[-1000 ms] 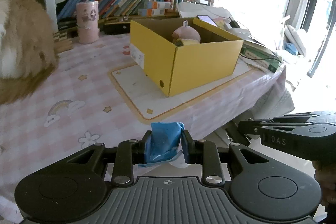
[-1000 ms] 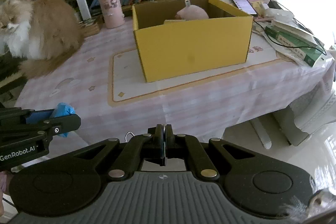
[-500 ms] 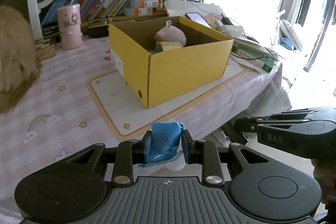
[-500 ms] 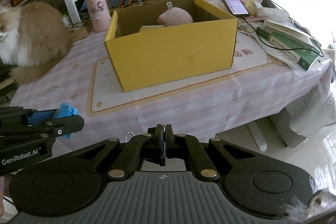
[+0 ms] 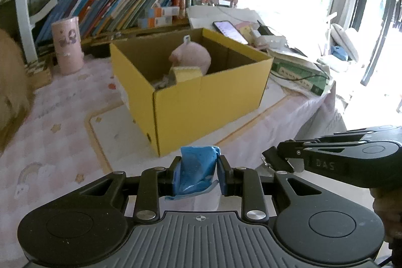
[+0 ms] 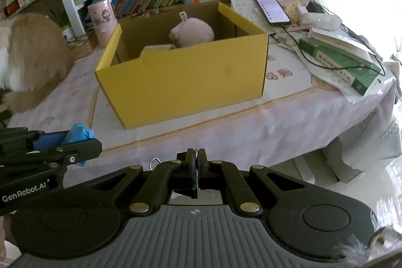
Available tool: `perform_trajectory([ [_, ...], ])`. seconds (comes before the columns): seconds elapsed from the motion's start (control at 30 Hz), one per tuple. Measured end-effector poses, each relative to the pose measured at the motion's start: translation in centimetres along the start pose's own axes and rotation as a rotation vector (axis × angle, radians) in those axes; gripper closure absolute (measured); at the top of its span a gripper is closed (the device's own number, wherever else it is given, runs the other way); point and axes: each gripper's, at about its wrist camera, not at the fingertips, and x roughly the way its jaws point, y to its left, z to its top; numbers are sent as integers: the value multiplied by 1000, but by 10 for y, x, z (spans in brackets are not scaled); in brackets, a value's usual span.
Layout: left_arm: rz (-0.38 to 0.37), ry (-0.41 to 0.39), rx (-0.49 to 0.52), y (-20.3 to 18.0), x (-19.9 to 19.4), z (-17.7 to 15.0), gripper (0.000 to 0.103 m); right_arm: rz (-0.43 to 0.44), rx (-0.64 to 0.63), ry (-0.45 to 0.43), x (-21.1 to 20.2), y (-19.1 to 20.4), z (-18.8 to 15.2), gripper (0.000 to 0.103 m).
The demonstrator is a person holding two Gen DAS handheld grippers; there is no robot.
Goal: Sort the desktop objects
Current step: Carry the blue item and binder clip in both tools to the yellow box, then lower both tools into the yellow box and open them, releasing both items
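My left gripper (image 5: 198, 173) is shut on a blue crumpled packet (image 5: 197, 171), held in the air in front of the table's near edge. That packet (image 6: 78, 135) also shows at the left of the right wrist view, between the left gripper's fingers. A yellow cardboard box (image 5: 201, 97) stands open on the table ahead; inside lie a pink plush toy (image 5: 192, 58) and a small yellow block (image 5: 187, 73). My right gripper (image 6: 195, 168) is shut with nothing between its pads, level with the left one and facing the box (image 6: 186, 82).
A fluffy orange cat (image 6: 32, 59) sits at the table's left. A pink cup (image 5: 67, 52) stands behind the box before a bookshelf (image 5: 120, 9). A phone (image 6: 272, 9), cables and green books (image 6: 344, 67) crowd the right side. The table edge (image 6: 251, 132) drops to the floor.
Both grippers have moved sideways along the table's front, so the box has shifted toward the middle of each view and the cat has slid out to the left. Both stay shut.
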Motion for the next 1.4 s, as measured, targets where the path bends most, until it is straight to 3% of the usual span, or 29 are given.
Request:
perform_trajectory([
  [0.4, 31, -138, 8, -15, 11, 49, 76, 42, -2, -112, -3, -28, 60, 101],
  [0.73, 123, -213, -39, -18, 31, 88, 76, 106, -75, -203, 10, -49, 119, 101],
  [1.07, 221, -195, -77, -9, 70, 116, 76, 190, -199, -227, 53, -51, 161, 101],
  [1.4, 247, -105, -99, -1, 120, 128, 76, 214, -354, -111, 114, -44, 168, 101],
])
